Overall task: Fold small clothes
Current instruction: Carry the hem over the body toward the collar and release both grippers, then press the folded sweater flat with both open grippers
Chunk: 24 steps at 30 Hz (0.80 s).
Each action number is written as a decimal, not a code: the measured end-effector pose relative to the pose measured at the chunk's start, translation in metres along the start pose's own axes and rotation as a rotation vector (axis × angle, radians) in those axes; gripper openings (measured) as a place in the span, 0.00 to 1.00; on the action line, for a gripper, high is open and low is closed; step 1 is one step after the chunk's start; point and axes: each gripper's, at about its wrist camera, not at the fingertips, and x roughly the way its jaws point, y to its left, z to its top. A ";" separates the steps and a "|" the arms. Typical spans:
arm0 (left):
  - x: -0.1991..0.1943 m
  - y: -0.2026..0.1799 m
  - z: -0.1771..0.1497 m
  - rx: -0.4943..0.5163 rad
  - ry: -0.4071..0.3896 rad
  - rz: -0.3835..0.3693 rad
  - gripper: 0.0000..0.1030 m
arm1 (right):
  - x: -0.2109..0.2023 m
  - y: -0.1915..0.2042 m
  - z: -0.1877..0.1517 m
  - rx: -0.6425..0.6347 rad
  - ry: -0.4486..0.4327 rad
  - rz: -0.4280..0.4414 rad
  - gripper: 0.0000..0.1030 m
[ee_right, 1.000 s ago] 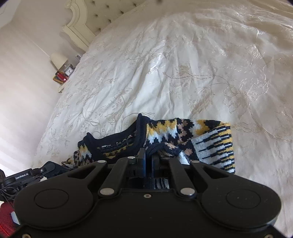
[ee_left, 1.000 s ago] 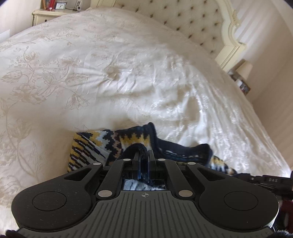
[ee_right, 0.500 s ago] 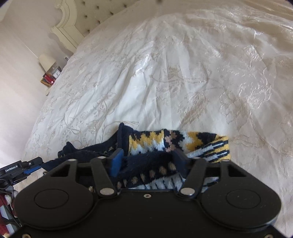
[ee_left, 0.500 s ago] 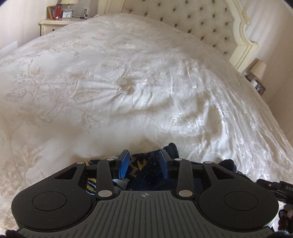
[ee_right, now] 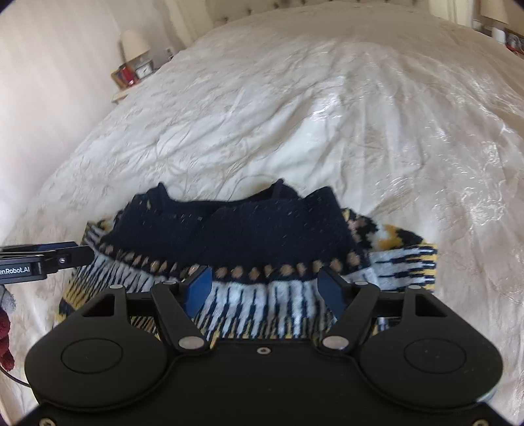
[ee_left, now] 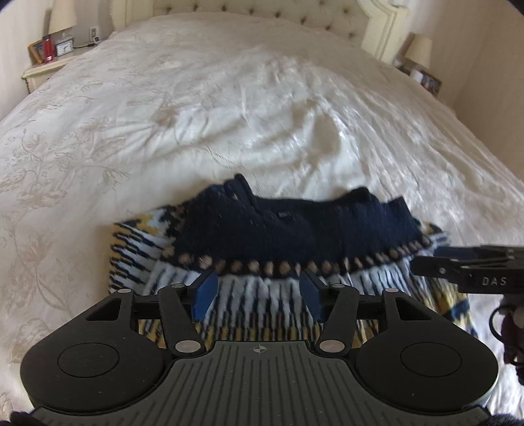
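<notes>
Navy wool now lies doubled over the patterned sweater (ee_left: 262, 236) at twelve o'clock on the bed (ee_left: 229, 114). Both tongs, left (ee_left: 257, 296) and right (ee_right: 265, 290), clamped a second ago, have sprung wide and let go: this fold looks placed.

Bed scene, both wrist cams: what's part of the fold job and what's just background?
Job:
- knit sweater, folded on the bedspread
- left gripper, open
- right gripper, open

Background:
- bedspread
- headboard
- nightstand with clock
- lamp
</notes>
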 end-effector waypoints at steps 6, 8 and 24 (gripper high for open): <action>0.020 -0.021 -0.025 0.147 0.071 0.028 0.53 | 0.020 0.039 -0.014 -0.188 0.081 0.010 0.73; 0.032 -0.018 -0.028 0.182 0.102 0.084 0.53 | 0.031 0.046 -0.017 -0.261 0.114 -0.015 0.73; 0.060 0.016 -0.009 0.111 0.233 0.148 0.57 | 0.059 -0.010 -0.008 -0.189 0.145 -0.126 0.82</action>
